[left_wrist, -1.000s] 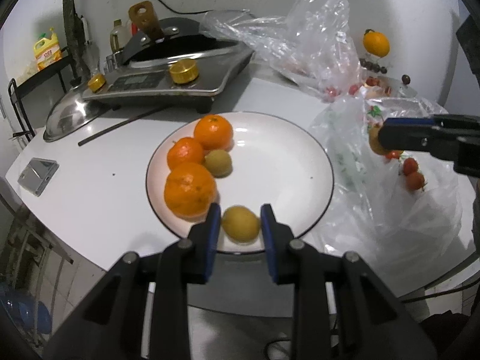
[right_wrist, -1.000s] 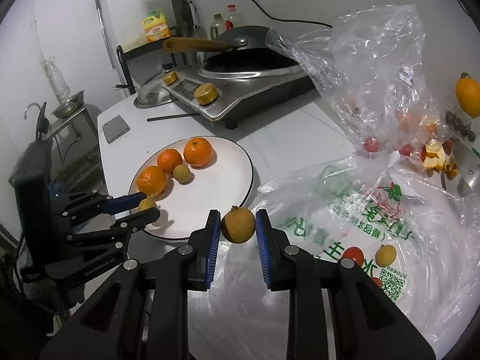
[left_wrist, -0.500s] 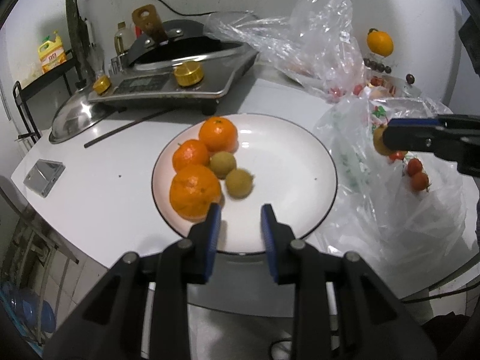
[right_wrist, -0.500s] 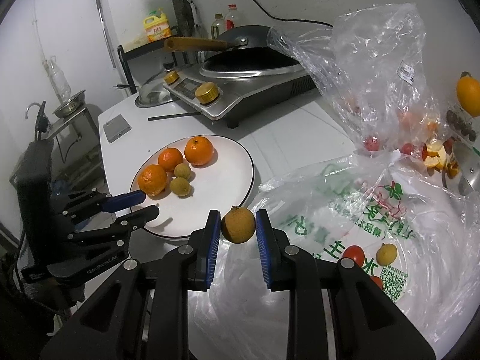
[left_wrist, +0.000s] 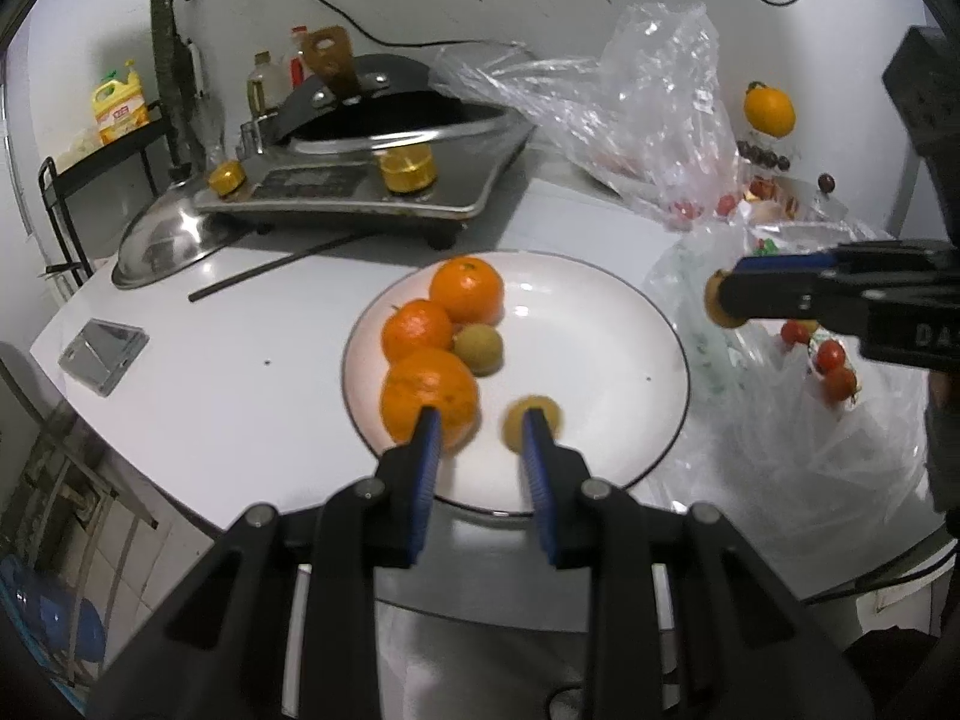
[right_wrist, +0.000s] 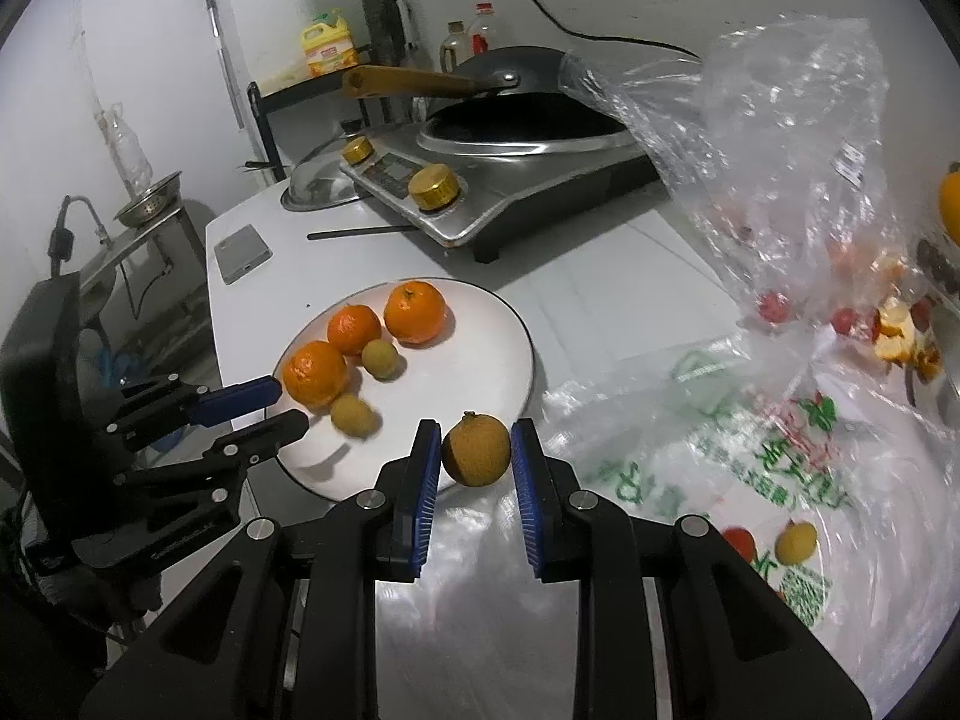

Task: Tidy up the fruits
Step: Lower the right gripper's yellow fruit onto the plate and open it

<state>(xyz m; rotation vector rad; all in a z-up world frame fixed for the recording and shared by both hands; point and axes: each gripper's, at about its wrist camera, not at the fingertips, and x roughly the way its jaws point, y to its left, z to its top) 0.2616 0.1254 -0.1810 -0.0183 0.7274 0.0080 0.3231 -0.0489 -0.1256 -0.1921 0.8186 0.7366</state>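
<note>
While the right tongs clamp a brown fruit for the plate, the left tongs hang narrowed, empty.

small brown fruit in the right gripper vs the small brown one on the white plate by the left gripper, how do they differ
The small brown fruit in the right gripper is clamped between the blue pads, off the white plate. The small brown fruit by the left gripper lies loose on the plate, blurred and paler. Both are small, round and brownish.
</note>
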